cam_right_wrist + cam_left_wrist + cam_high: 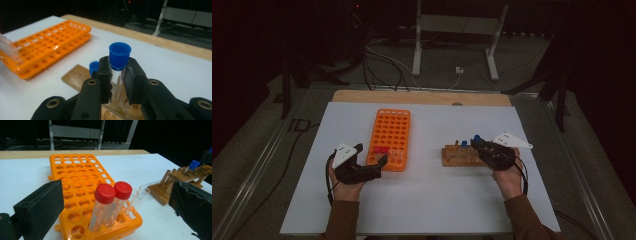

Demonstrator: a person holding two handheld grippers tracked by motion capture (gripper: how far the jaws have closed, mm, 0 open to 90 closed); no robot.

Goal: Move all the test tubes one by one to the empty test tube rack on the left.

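An orange tube rack [392, 132] lies left of centre on the white table. Two red-capped tubes [105, 193] stand upright at its near end, with uncapped clear tubes [141, 197] beside them. My left gripper [372, 154] stands open at that near end; its wide-apart jaws flank the red-capped tubes without touching them. To the right is a wooden tube stand [457, 157]. My right gripper [117, 75] is shut on a blue-capped tube [120, 56] standing upright in that stand, the pads pressing just below the cap. A second blue cap [93, 66] shows behind the left jaw.
The white table top [427, 195] has bare room in front of both racks, and a wooden strip [422, 96] runs along its far edge. Beyond it are a metal frame [457, 30] and cables [382, 65] on the dark floor.
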